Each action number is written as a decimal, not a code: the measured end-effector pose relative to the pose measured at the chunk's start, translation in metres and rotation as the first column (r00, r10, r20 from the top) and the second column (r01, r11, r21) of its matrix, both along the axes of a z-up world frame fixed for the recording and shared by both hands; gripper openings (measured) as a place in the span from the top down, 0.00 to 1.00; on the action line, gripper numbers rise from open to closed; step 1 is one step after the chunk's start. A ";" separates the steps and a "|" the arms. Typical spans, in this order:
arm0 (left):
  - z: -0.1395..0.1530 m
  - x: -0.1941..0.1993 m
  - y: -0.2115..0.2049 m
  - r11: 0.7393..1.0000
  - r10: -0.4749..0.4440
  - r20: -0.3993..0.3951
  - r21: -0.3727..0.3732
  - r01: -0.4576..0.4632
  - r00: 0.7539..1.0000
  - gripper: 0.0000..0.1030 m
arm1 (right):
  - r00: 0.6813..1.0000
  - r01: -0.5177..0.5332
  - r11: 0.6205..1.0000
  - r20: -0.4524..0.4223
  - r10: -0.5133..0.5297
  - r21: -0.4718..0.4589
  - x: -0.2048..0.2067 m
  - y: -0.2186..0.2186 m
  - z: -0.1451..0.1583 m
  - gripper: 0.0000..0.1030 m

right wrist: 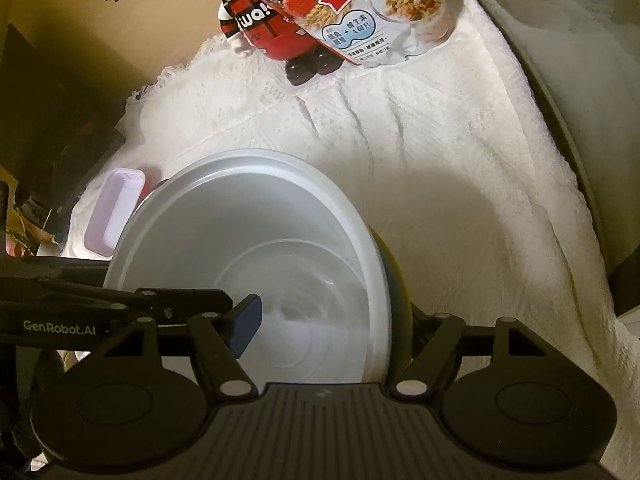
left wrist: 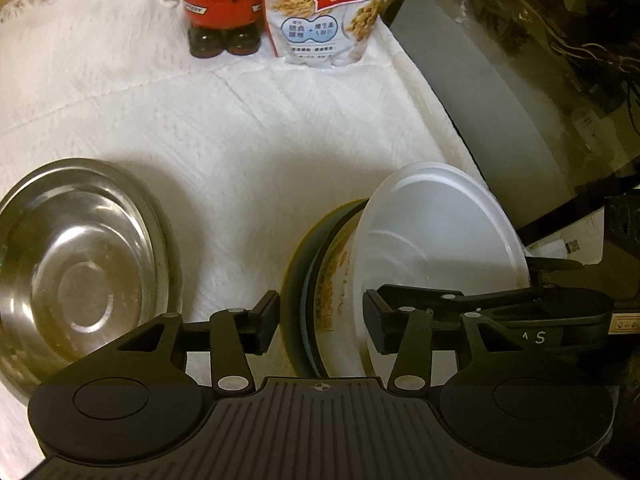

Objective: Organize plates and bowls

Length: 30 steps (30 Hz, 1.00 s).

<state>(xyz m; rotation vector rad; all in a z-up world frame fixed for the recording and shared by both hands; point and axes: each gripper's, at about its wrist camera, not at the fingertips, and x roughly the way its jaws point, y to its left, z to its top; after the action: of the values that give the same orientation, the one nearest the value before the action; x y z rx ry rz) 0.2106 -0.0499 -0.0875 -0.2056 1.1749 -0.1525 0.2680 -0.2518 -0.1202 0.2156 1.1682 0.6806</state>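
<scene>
A shallow steel dish (left wrist: 80,264) lies on the white cloth at the left. To its right stands a nested stack: a white plastic bowl (left wrist: 440,232) (right wrist: 248,240) inside a printed bowl (left wrist: 336,280), and a yellow-rimmed dish (left wrist: 294,264) around them. My left gripper (left wrist: 320,314) straddles the stack's near-left walls. One pad is outside the yellow rim, the other inside the white bowl, and neither visibly presses. My right gripper (right wrist: 332,314) straddles the opposite side. Its left pad (right wrist: 244,328) hangs free inside the white bowl, while its right finger is hidden behind the rim.
A cereal bag (left wrist: 328,12) (right wrist: 380,12) and a red figure-shaped bottle (left wrist: 220,4) (right wrist: 272,28) stand at the cloth's far edge. A pink box (right wrist: 116,208) lies beyond the white bowl. The table's dark edge (left wrist: 500,100) runs along the right.
</scene>
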 end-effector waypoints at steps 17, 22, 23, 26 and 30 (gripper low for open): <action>-0.001 -0.005 0.009 0.999 0.025 -0.006 -0.026 -0.025 1.000 0.51 | 0.999 0.016 1.000 -0.034 -0.015 0.018 0.003 0.004 0.001 0.27; -0.002 -0.009 0.017 0.999 0.041 -0.005 -0.029 -0.041 0.999 0.51 | 0.999 0.003 1.000 -0.034 -0.003 0.008 0.004 0.013 0.004 0.27; -0.001 -0.010 0.019 0.998 0.047 -0.005 -0.028 -0.047 0.999 0.51 | 0.999 0.000 1.000 -0.039 0.001 0.008 0.004 0.015 0.004 0.27; -0.002 -0.013 0.027 0.997 0.073 -0.010 -0.035 -0.073 0.997 0.51 | 0.999 -0.011 1.000 -0.044 0.012 0.012 0.006 0.023 0.003 0.27; -0.003 -0.014 0.027 0.996 0.079 -0.016 -0.031 -0.080 0.997 0.52 | 0.999 -0.042 0.999 -0.034 0.042 0.008 0.008 0.032 0.005 0.28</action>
<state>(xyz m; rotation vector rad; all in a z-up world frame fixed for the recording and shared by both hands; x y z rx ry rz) 0.1968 -0.0231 -0.0905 -0.2811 1.1777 -0.0993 0.2760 -0.2201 -0.1152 0.2101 1.2059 0.7208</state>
